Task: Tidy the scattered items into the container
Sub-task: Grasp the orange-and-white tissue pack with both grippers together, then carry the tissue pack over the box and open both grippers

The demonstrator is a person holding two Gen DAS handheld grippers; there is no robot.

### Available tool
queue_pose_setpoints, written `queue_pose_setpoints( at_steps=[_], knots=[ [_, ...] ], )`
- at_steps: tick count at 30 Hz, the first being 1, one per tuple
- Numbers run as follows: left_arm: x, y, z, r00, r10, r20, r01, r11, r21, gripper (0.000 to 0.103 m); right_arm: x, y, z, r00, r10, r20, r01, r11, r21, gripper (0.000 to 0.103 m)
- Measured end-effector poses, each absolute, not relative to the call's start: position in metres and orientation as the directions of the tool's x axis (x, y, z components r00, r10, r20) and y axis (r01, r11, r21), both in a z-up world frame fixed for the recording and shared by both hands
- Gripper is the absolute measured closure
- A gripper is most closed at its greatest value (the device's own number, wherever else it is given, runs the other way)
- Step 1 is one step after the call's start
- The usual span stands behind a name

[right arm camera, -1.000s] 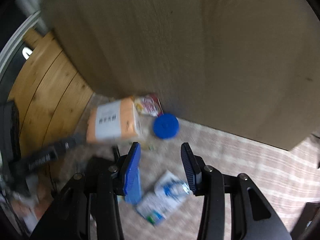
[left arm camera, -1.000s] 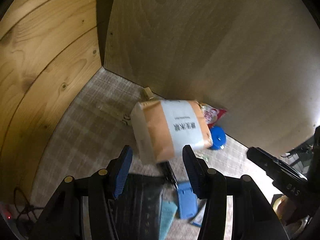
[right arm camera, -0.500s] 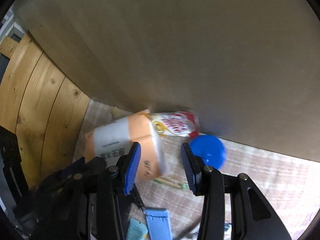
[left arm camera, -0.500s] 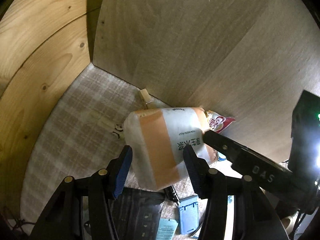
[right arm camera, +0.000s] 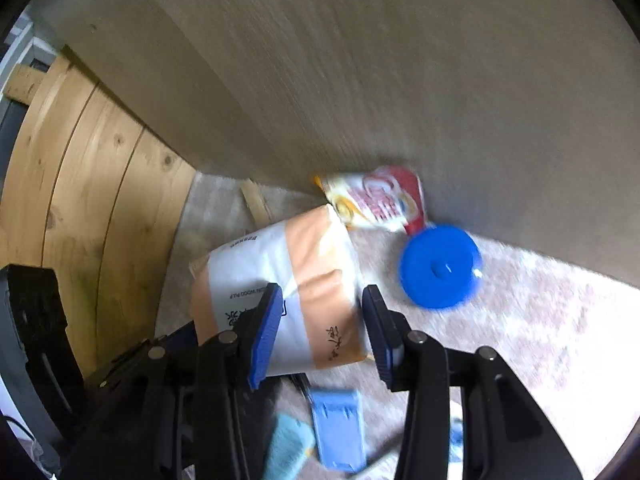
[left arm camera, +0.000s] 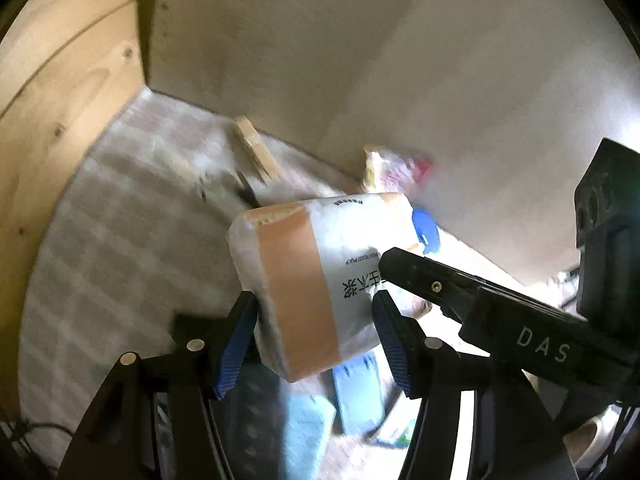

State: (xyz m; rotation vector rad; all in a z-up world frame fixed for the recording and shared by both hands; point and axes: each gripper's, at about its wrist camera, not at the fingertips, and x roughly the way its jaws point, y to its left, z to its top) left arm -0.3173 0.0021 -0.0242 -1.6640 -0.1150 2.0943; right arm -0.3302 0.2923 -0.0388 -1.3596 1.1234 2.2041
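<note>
Left wrist view: the left gripper has just been opening, its blue pads wide around the tissue pack, which sits between them at 12 o'clock; whether they press it I cannot tell. The right gripper also stands open astride the pack, pads apart from its sides. A blue lid lies at 2 o'clock, a sachet above it.
</note>
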Motion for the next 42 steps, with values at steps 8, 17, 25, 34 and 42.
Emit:
queue_pose_setpoints(
  at_steps=[8,17,25,34,42],
  knots=[
    [-0.242,0.05,-0.03,-0.08,0.411,-0.908,-0.417,-0.841,-0.344,0.046,-0.244,0.295,-0.041,-0.458,-0.124,-0.88,-0.667,-0.607,0.432,0.061],
    [-0.16,0.101,-0.015,-0.02,0.423,-0.906,-0.516,-0.781,-0.353,0.047,-0.147,0.278,-0.033,-0.414,-0.06,-0.908,-0.737,-0.564,0.373,0.061],
    [-0.085,0.152,0.033,-0.03,0.449,-0.893,-0.631,-0.702,-0.332,0.047,-0.063,0.278,0.009,-0.453,0.04,-0.891,-0.77,-0.521,0.368,0.061],
    [-0.009,0.238,0.074,0.023,0.483,-0.875,-0.762,-0.558,-0.328,0.046,0.056,0.288,0.052,-0.452,0.173,-0.875,-0.84,-0.412,0.352,0.061],
    [0.094,0.323,0.093,0.125,0.5,-0.857,-0.868,-0.363,-0.339,0.046,0.188,0.292,0.075,-0.392,0.284,-0.875,-0.91,-0.259,0.323,0.061]
  ],
)
